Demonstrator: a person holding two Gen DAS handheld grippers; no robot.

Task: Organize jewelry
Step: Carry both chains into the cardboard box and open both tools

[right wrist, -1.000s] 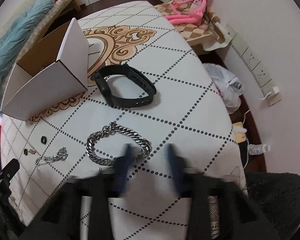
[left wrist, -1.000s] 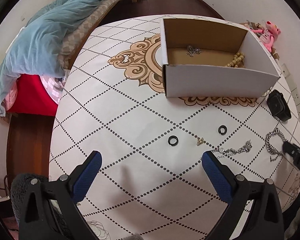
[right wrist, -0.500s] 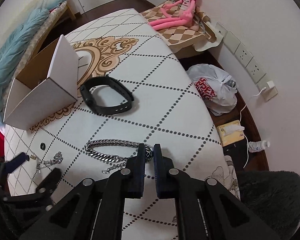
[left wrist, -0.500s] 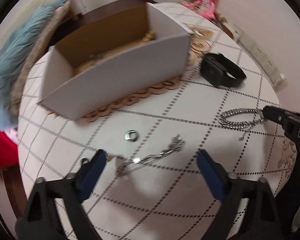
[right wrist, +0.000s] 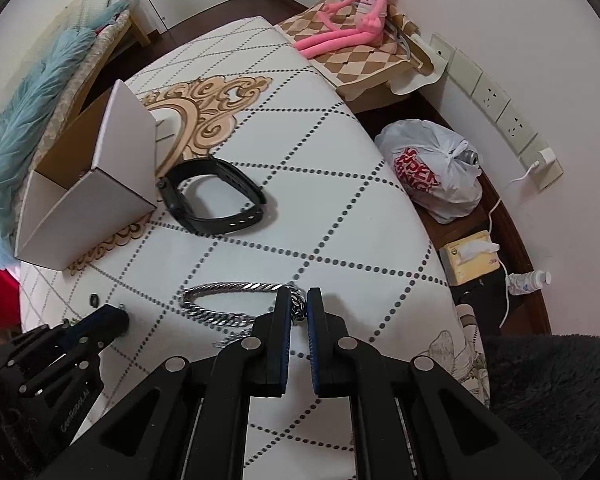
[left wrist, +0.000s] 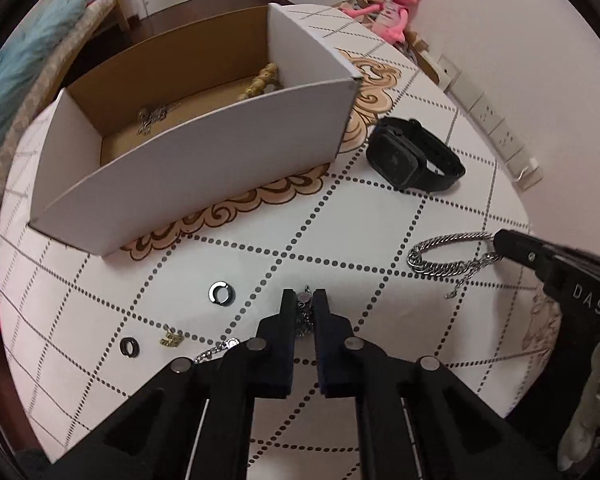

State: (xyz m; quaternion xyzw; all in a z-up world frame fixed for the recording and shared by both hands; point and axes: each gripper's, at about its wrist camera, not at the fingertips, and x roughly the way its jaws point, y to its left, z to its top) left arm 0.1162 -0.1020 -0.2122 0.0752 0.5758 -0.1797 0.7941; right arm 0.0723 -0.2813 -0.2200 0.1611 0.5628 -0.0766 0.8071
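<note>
Left wrist view shows the left gripper [left wrist: 304, 300] drawn narrow around a thin silver chain [left wrist: 220, 348], whose links and small tag sit pinched between the fingers while its tail trails off to the left on the table [left wrist: 380, 220]. Right wrist view shows the right gripper [right wrist: 298, 304] likewise narrowed onto one end of the heavy curb-link bracelet [right wrist: 220, 312], the rest of which lies flat on the tabletop. Both pieces look gripped but not yet lifted.

The step in hand appears to be the pickup of two pieces at once. The cardboard box [left wrist: 204, 168] stands beyond the left gripper, already holding a beaded strand [left wrist: 262, 80] and a small metal piece [left wrist: 152, 116]. Outside it lie the black watch [left wrist: 412, 156] just beside the box's corner, two rings [left wrist: 221, 293] [left wrist: 129, 346] and a small gold charm [left wrist: 171, 338] near the left gripper.

Next, each piece probably needs a straight lift, high enough for the dangling ends to clear the near wall of the box, then a carry over the opening and release. The thin chain could slip from the pinch or snag the charm.
</note>
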